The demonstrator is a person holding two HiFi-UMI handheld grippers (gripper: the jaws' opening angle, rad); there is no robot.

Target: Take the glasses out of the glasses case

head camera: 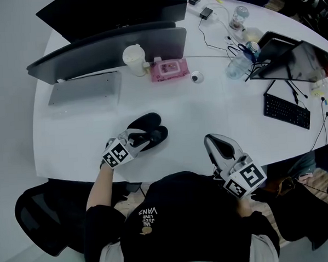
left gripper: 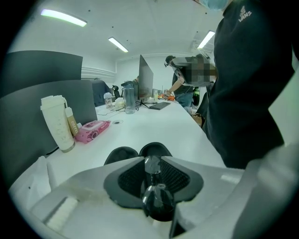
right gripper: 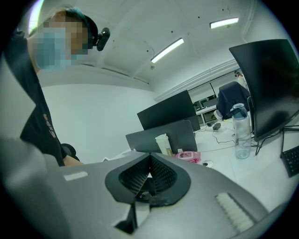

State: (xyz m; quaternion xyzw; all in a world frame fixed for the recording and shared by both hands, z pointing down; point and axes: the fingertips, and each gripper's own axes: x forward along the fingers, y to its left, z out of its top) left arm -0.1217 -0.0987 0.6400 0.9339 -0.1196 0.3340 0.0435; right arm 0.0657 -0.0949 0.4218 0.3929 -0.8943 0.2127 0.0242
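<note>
A black glasses case [head camera: 147, 125] lies open on the white table [head camera: 217, 106], its two halves side by side; they also show just past the jaws in the left gripper view [left gripper: 156, 150]. My left gripper [head camera: 146, 138] [left gripper: 153, 159] is at the case's near end, shut on a dark glossy piece [left gripper: 157, 200] that looks like dark glasses, though most of it is hidden by the pads. My right gripper [head camera: 211, 139] [right gripper: 150, 157] hovers at the table's front edge, well right of the case. Its jaws are shut with nothing between them.
Two dark screens [head camera: 110, 48] stand at the back with a white bottle [head camera: 134, 59] and a pink wipes pack [head camera: 170, 69] before them. A clear water bottle [head camera: 236, 66], cables and a black keyboard [head camera: 286, 111] lie at the right. A chair [head camera: 39, 216] stands at my left.
</note>
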